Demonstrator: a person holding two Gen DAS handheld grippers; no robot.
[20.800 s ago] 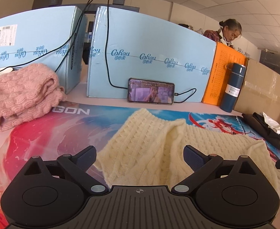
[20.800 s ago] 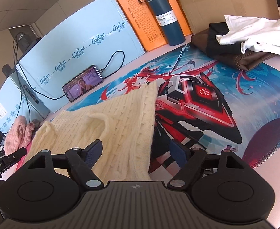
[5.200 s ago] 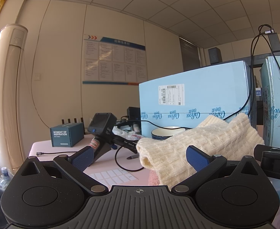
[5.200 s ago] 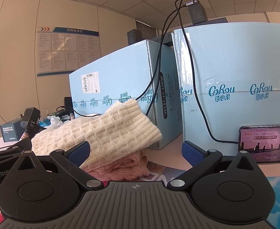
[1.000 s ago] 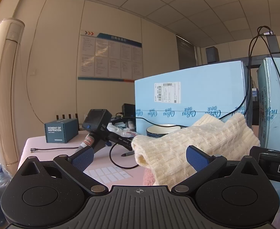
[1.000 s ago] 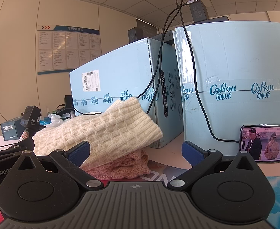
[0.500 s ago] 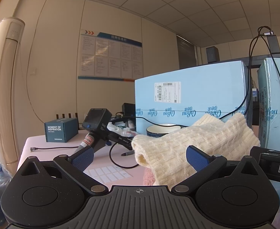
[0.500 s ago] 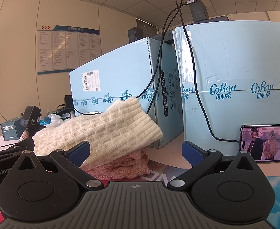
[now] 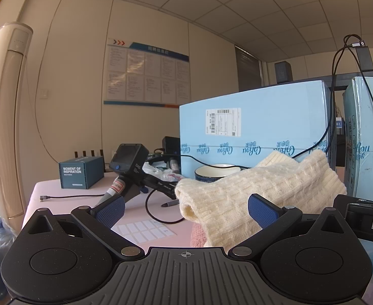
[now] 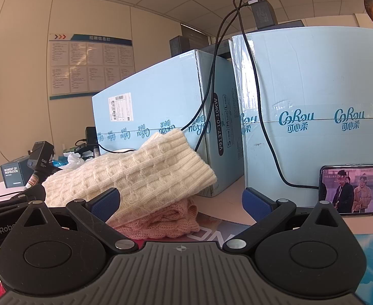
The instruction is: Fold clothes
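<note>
Both grippers are being held low at the table's edge with their jaws spread apart and nothing between them. Left gripper (image 9: 185,208) is being pointed at the folded cream sweater (image 9: 260,190), whose rolled edge is lying between its blue pads (image 9: 261,209) without being pinched. Right gripper (image 10: 180,200) is being aimed at the same cream sweater (image 10: 135,172), which is being carried on top of a folded pink sweater (image 10: 161,221). The stack is being backed by a light blue box (image 10: 155,104), with a phone (image 10: 354,189) being propped against a second blue box (image 10: 313,101) on the right.
</note>
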